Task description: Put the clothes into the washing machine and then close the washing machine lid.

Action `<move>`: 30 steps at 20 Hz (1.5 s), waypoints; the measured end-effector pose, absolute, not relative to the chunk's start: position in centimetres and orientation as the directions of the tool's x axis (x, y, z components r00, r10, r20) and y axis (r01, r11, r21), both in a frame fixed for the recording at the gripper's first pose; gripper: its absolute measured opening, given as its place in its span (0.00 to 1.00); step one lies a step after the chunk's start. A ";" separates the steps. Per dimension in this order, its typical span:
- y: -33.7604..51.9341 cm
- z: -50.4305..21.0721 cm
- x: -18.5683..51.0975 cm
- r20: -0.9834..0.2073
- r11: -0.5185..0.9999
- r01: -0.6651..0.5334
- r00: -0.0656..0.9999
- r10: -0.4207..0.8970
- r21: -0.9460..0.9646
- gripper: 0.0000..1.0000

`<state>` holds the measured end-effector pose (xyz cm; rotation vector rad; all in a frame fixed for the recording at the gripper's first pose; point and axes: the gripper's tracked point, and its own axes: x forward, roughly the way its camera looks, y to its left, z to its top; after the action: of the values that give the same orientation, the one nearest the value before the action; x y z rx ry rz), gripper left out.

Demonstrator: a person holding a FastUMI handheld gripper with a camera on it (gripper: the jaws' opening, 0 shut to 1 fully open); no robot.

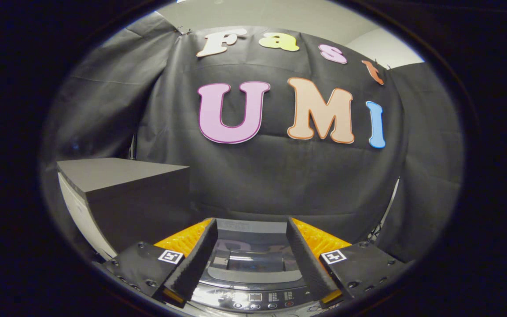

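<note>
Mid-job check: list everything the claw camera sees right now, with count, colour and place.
washing machine: one, grey top with glossy lid down, below and between the fingers
control panel: one, dark with small buttons, on the machine's near edge
block: one, dark grey box shape, beside the machine, beyond one finger
booth wall: black cloth, behind everything
claw: one, fingers apart, nothing between them, over the washer

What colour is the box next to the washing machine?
Dark grey box, seen in the gripper view.

Dark box (121,176) left of washing machine (253,281).
</note>
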<state>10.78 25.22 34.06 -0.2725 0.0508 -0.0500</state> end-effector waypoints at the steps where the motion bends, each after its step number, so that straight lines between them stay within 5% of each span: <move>1: 25.5 33.9 10.4 -0.047 0.959 0.036 0.998 -0.051 -0.281 0.98; 6: 27.6 32.8 7.5 -0.088 0.964 -0.059 0.995 0.037 -0.260 0.98; 20: 23.8 34.4 -1.6 0.044 0.986 0.005 0.999 0.003 -0.167 0.96; 30: 20.5 30.8 -4.6 0.005 0.963 -0.008 1.000 0.010 -0.269 0.97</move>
<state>-4.58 20.55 30.84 -0.2726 -0.0064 0.0090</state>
